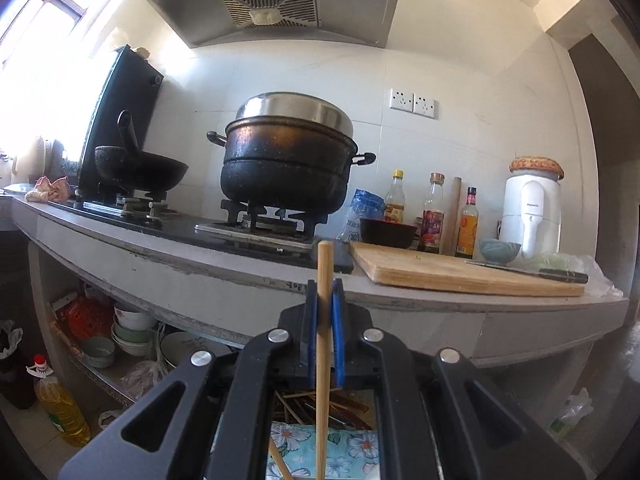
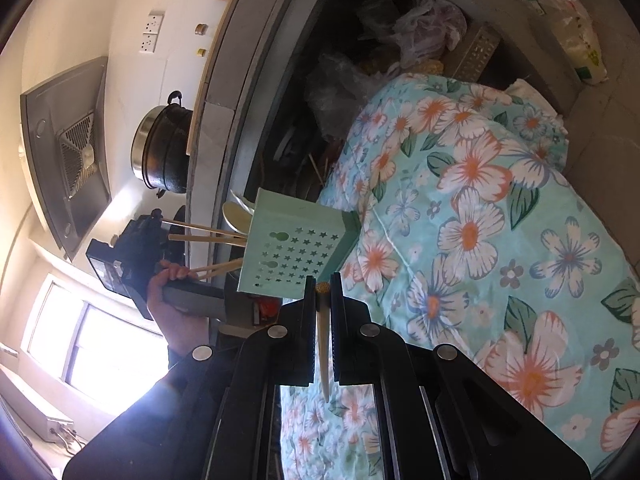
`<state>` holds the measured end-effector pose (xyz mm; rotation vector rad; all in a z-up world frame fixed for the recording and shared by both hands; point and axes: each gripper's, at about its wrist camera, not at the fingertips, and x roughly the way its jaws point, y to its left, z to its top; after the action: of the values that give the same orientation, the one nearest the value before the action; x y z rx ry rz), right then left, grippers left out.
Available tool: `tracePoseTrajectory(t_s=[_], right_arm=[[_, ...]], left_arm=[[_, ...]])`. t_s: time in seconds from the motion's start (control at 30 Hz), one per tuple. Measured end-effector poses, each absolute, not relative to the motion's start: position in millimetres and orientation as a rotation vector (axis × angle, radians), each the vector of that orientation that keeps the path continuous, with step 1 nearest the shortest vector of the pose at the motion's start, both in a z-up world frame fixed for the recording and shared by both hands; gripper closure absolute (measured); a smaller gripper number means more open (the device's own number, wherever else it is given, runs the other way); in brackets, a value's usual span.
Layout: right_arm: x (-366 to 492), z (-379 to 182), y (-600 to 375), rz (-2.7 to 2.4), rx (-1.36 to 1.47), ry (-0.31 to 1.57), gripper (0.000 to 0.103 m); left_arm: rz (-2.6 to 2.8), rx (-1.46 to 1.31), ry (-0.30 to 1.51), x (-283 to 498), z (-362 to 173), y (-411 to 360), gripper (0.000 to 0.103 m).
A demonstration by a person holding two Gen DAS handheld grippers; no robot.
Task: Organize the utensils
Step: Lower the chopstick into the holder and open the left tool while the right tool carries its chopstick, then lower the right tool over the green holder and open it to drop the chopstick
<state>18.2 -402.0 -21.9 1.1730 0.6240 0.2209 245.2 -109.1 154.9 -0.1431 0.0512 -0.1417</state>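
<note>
Two wrist views, shared stockpot (image 1: 286, 160)

1. Walls: white tile behind the stove, with a double socket (image 1: 413, 105) set in it.
2. Range hood (image 1: 272, 0), grey metal, mounted above the gas hob (image 1: 208, 224).
3. Counter (image 1: 224, 276): grey concrete, curved front edge, open shelf beneath.
4. Window (image 1: 44, 20) at the left, strong daylight, glare washes out that corner.
5. Floor (image 1: 28, 436): pale tile.
6. Floral cloth (image 2: 500, 240), turquoise, covers a surface before the counter.
</note>
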Motion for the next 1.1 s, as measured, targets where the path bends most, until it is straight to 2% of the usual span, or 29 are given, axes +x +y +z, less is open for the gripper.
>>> tracePoseTrajectory(t_s=[0.1,0.17,0.23,0.33,0.5,0.6,0.83,1.1], right_arm=[[17,-22,-404,0.217,1.174,0.621,0.098],[16,-22,-404,0.215,1.171,0.620,0.098],[15,-21,-404,0.212,1.168,0.620,0.098],[14,-20,-403,0.210,1.164,0.618,0.098],[10,-10,-400,0.205,1.136,0.600,0.098],[7,-1,-399,0.199,1.105,0.584,0.098],[8,38,-389,0.194,0.953,0.521,0.098],[30,111,-351,0.221,0.666,0.392,0.098]], left_arm=[[-0.176,-0.137,0.087,250,141,-112,0.097],[-0.201,-0.141,0.100,247,137,-109,0.090],[-0.222,-0.156,0.092,240,137,-105,0.070],[-0.251,-0.157,0.051,220,144,-101,0.052],[-0.298,-0.125,0.030,185,159,-88,0.029],[-0.336,-0.112,0.072,164,159,-73,0.020],[-0.411,-0.077,0.254,124,116,-32,0.010],[-0.350,-0.134,0.416,93,47,12,0.006]])
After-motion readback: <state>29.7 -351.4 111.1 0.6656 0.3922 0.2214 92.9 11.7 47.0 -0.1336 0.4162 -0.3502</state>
